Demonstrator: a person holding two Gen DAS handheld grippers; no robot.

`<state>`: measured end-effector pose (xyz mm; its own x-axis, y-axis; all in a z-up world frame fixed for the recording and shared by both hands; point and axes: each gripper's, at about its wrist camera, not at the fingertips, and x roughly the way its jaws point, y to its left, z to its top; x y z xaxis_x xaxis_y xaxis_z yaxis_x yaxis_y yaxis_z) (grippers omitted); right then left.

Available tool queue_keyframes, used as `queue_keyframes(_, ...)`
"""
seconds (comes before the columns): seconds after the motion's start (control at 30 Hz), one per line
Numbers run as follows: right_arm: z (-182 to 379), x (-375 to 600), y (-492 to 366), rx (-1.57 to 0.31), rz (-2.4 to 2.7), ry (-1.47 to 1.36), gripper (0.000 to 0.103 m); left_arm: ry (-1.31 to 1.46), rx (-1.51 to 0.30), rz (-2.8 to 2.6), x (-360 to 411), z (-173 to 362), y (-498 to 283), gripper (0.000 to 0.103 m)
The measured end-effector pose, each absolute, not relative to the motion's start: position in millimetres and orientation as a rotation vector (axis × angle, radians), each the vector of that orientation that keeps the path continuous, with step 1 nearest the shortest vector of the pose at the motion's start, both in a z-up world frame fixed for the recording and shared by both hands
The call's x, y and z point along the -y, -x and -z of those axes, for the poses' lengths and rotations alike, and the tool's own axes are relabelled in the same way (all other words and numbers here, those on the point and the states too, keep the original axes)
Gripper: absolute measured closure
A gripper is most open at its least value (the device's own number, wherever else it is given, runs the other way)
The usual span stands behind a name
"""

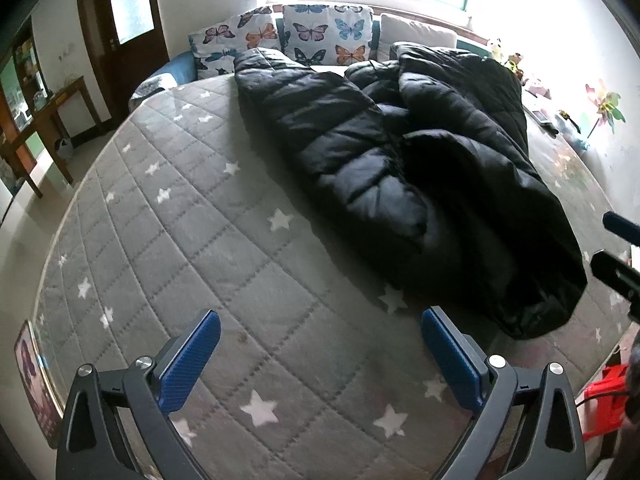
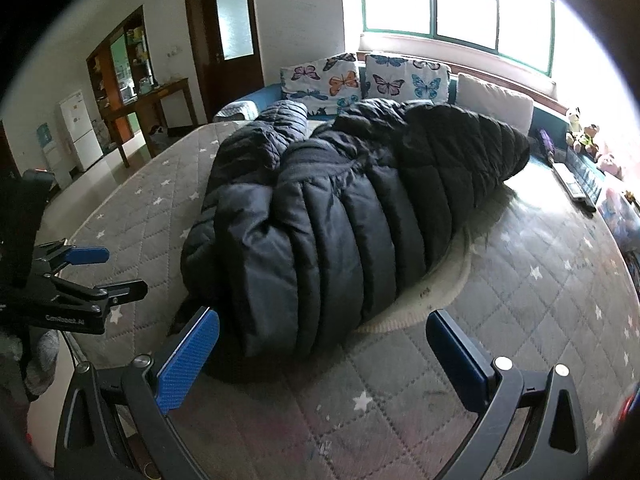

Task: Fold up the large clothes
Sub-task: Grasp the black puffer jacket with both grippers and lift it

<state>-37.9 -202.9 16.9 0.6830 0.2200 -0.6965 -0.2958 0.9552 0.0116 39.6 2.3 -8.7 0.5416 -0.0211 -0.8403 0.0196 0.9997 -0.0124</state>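
A large black puffer coat (image 1: 400, 160) lies bunched on a grey star-quilted mattress (image 1: 180, 220); in the right wrist view the coat (image 2: 340, 220) lies straight ahead on that mattress (image 2: 540, 300). My left gripper (image 1: 320, 328) is open and empty above the mattress, left of the coat's near end. My right gripper (image 2: 322, 328) is open and empty, its jaws wide just before the coat's near edge. The left gripper (image 2: 116, 272) also shows at the left of the right wrist view, and the right gripper (image 1: 616, 248) at the right edge of the left wrist view.
Butterfly pillows (image 1: 280, 32) and a white pillow (image 2: 496, 104) lean under the bright window. Toys (image 2: 584, 136) line the right ledge. A wooden desk (image 2: 160, 104), a door (image 2: 228, 40) and a small fridge (image 2: 80, 136) stand left. A red object (image 1: 604, 400) sits low right.
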Motion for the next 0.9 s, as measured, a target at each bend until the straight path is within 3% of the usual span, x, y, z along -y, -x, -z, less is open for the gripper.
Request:
queue_keyframes(0.47, -47, 182, -40, -0.777, -0.335, 0.114, 0.000, 0.134, -0.987, -0.002, -58, -21, -133, 0.000)
queue_keyframes(0.67, -35, 150, -82, -0.819, -0.335, 0.214, 0.012, 0.237, -0.998, 0.012, -81, -30, -200, 0.000)
queue_keyframes(0.9, -19, 128, -107, -0.842, -0.308, 0.315, 0.017, 0.300, -1.006, -0.003, -97, -32, -279, 0.000)
